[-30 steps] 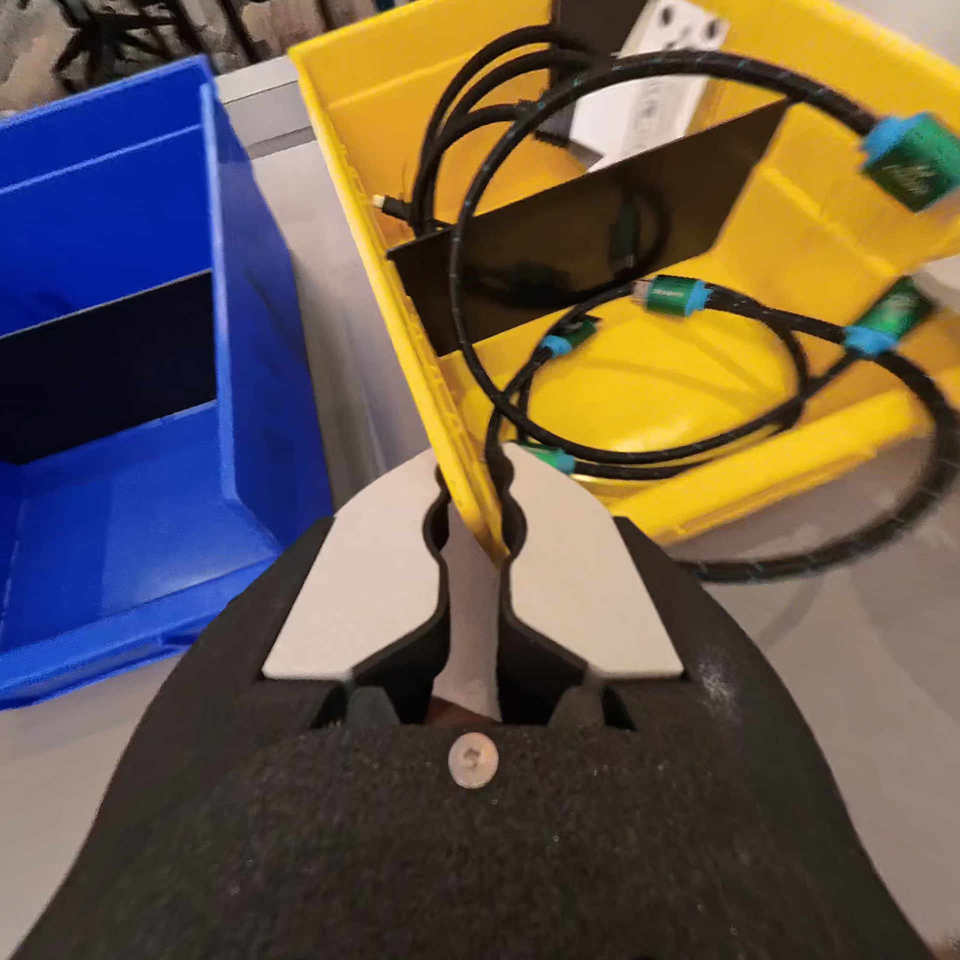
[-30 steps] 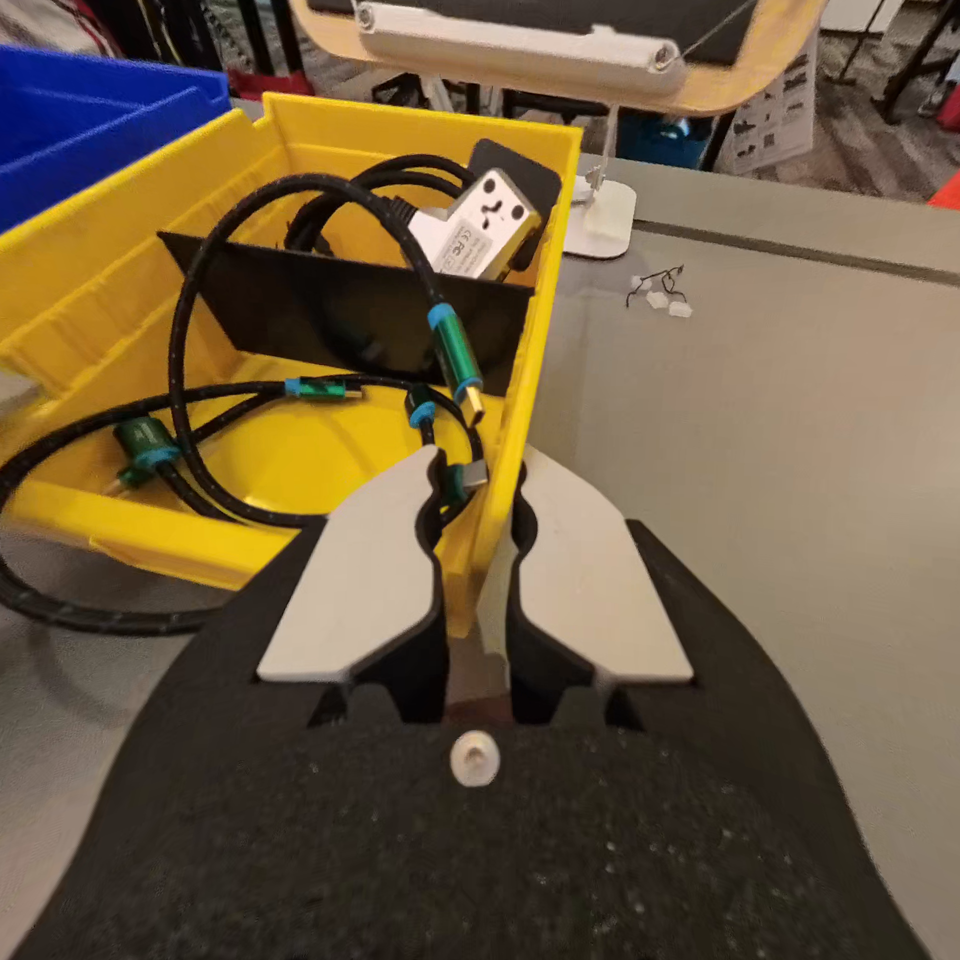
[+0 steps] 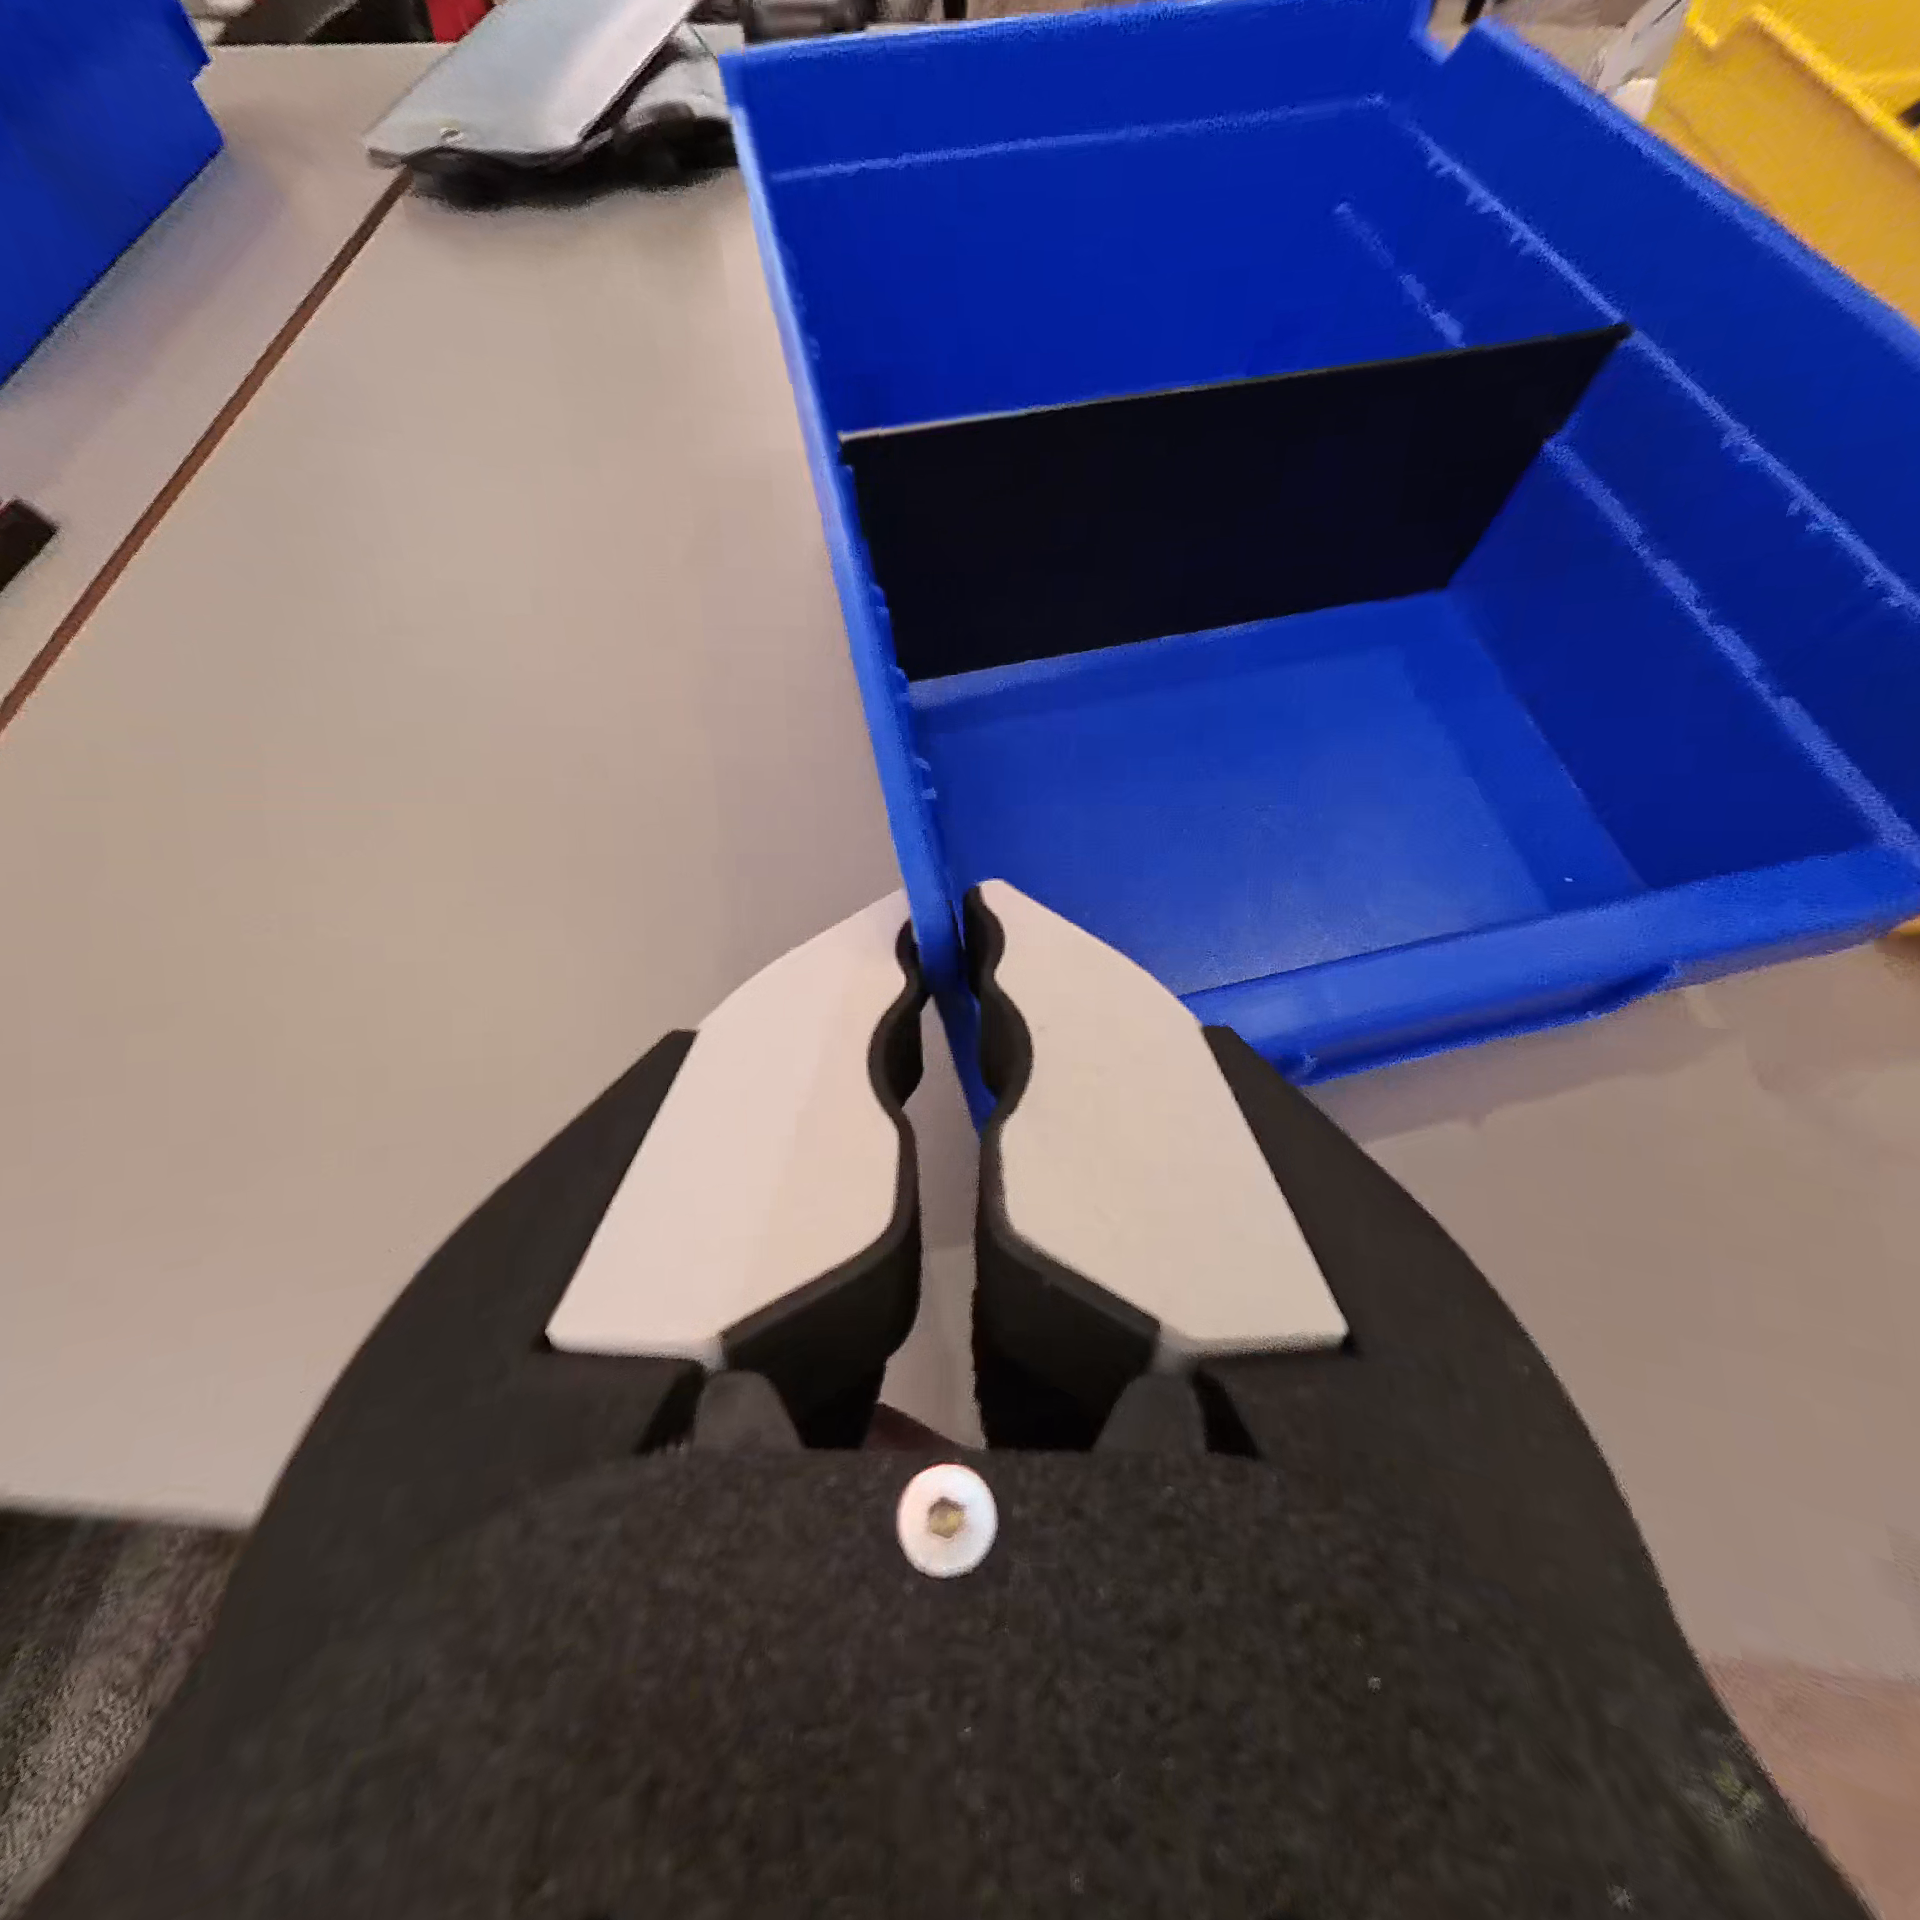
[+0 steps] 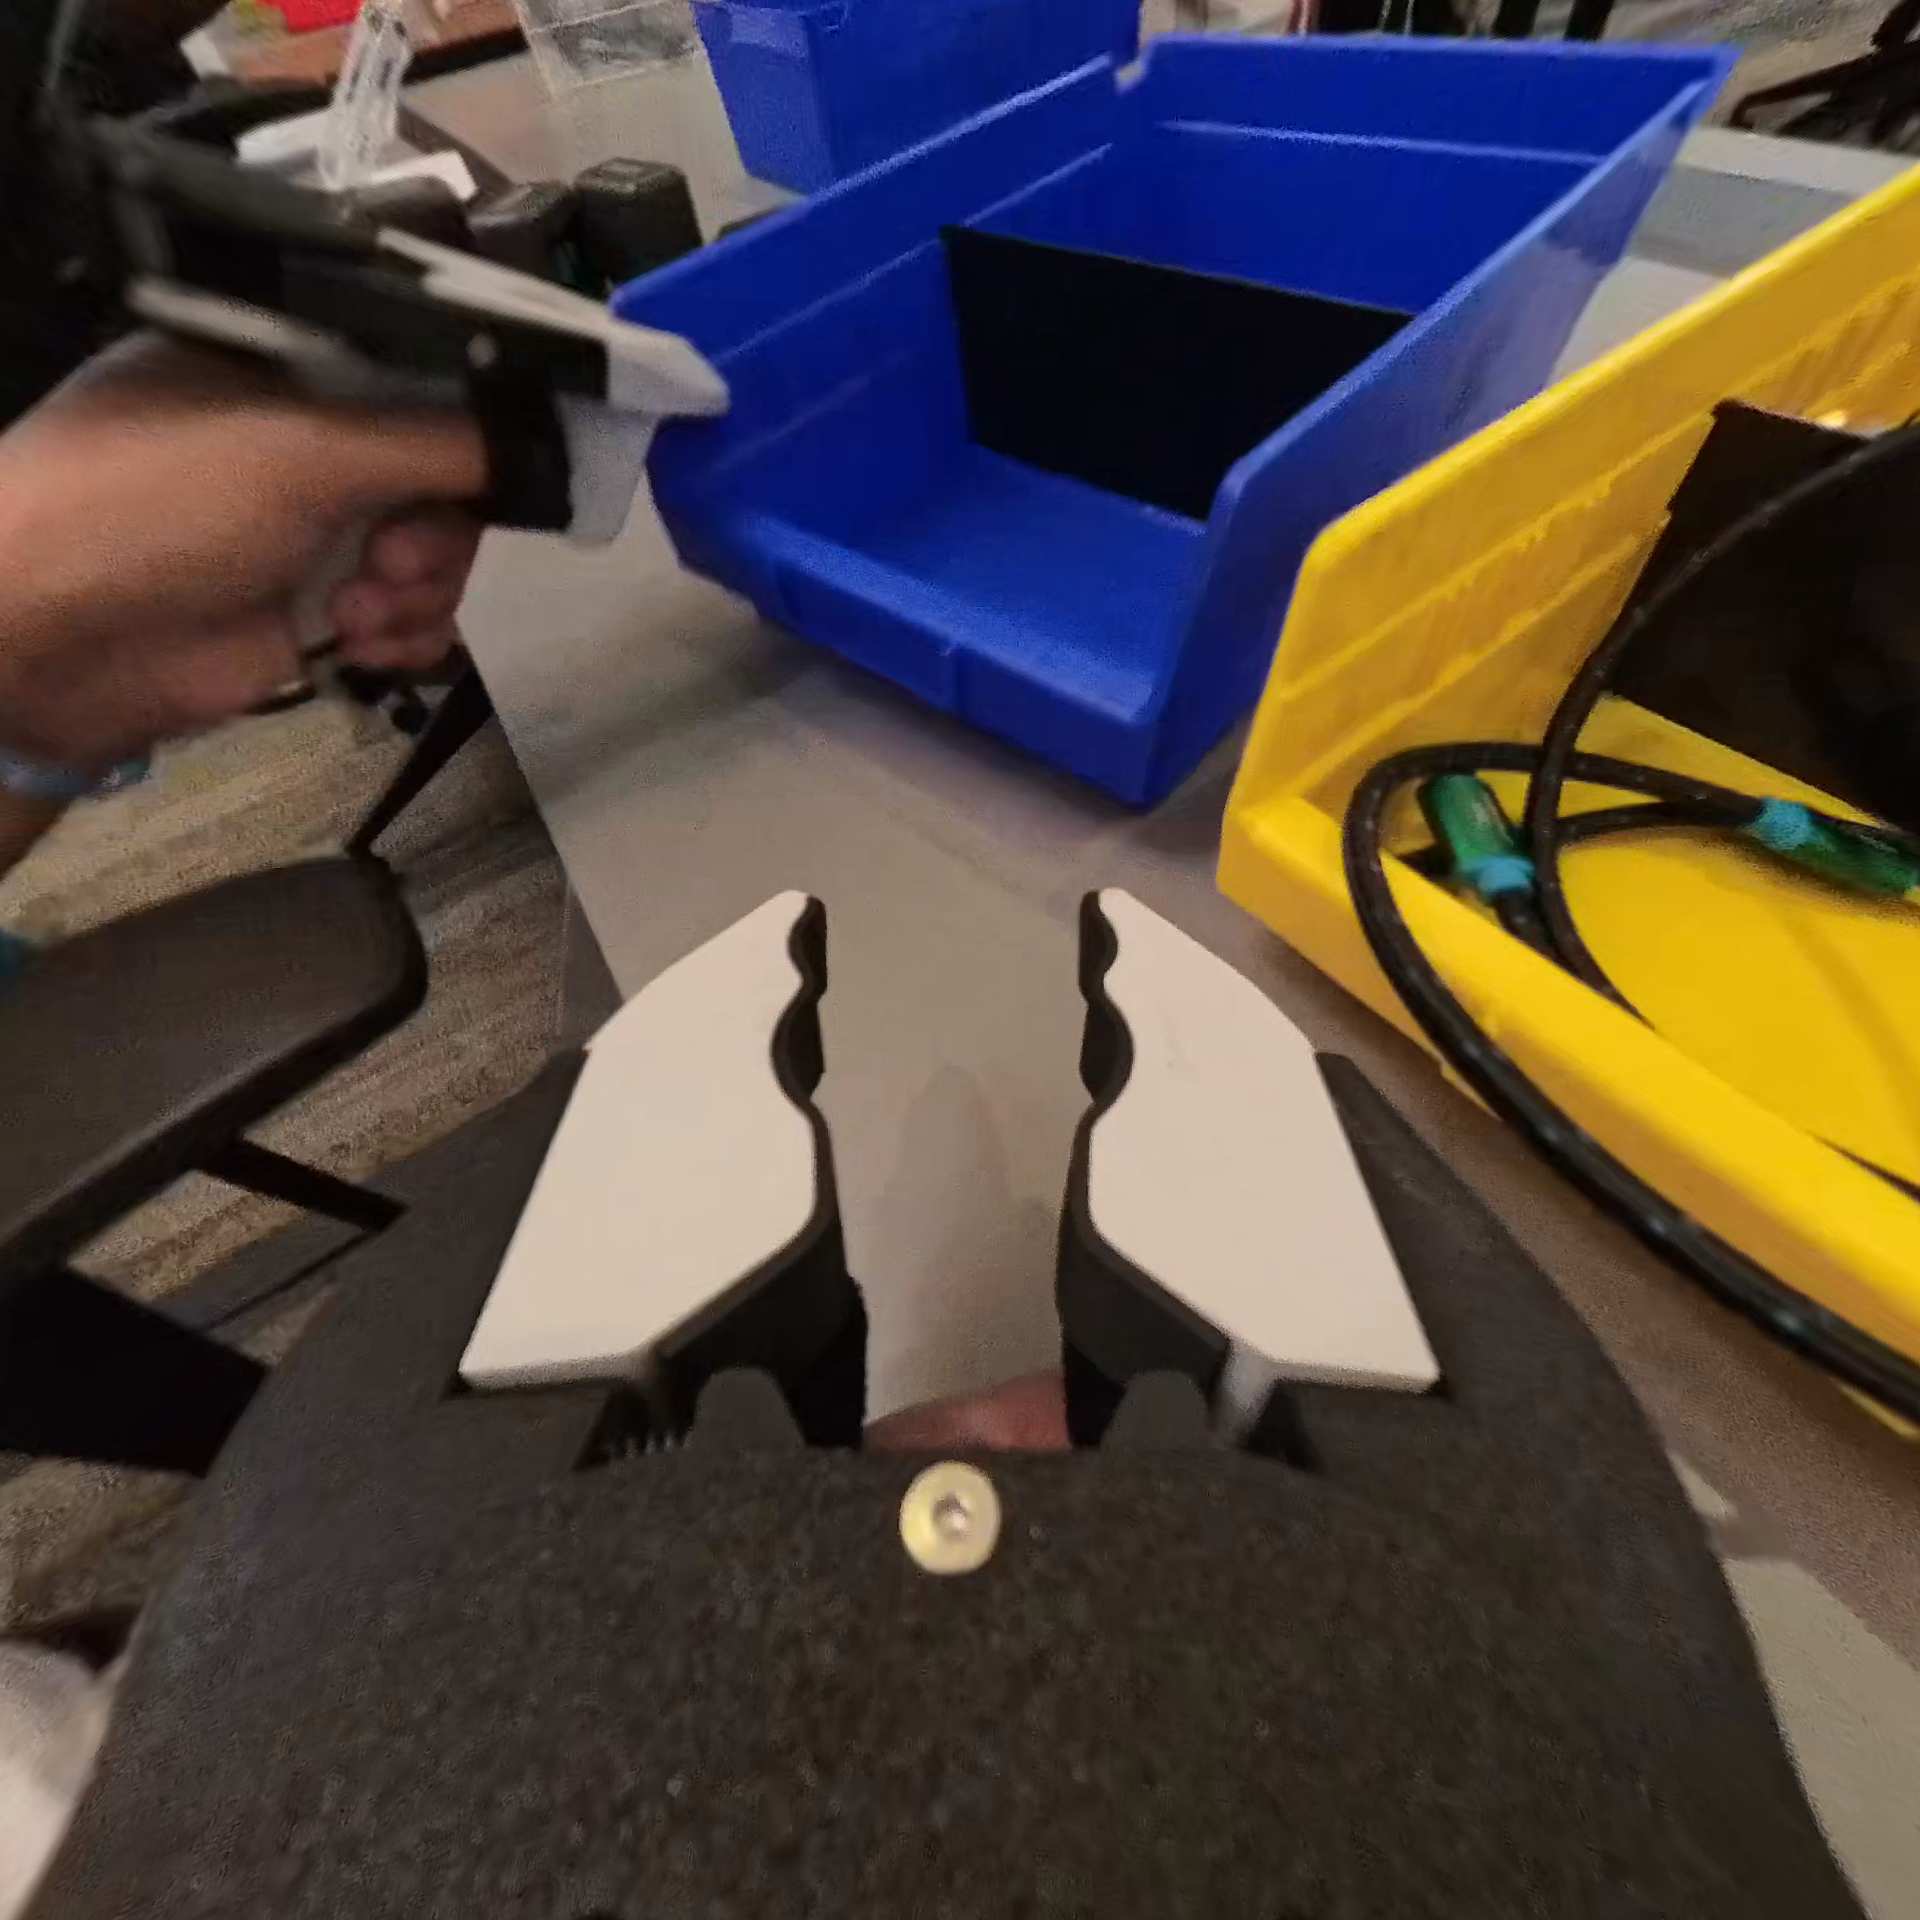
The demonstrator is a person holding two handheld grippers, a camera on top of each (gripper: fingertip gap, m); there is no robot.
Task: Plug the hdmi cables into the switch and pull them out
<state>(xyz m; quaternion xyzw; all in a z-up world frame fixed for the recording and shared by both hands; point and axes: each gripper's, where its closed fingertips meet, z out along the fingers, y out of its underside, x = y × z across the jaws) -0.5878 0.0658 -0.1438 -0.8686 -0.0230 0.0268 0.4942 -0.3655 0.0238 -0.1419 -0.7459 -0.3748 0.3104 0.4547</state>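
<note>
Left wrist view. Looks now onto the blue bin (image 3: pixel 1351 997), no longer onto the yellow bin (image 3: pixel 1787 135), which shrinks to a corner at far right. Shows both blue compartments bare, front and behind the black divider (image 3: pixel 1195 520). Finds the left tongs (image 3: pixel 940 935) nearly pressed together, with only a slit between them. Catches the edge of the bin's near left corner running into that slit; cannot tell whether clamped on it or merely lined up. Sees no cable and no switch here, only grey surface (image 3: pixel 468 727) to the left.

Right wrist view. Points away from the yellow bin's (image 4: pixel 1455 623) wall, straddled a second ago, and hovers over bare surface. Shows the right tongs (image 4: pixel 951 914) spread wide, gripping nothing. Places the hdmi cables (image 4: pixel 1455 1060) in the yellow bin's front compartment, one black loop hanging over the low front lip, green plugs (image 4: pixel 1465 821) lying inside. Does not show the switch; possibly behind that bin's black divider. Picks up the left tongs (image 4: pixel 665 384) at the blue bin's (image 4: pixel 935 623) near left corner, held in a blurred hand (image 4: pixel 208 561).

Reads as bins being arranged. Nothing plugged yet, no cable lifted. Leaves the whole task ahead: next likely a reach into the yellow bin for a plug and the switch.
</note>
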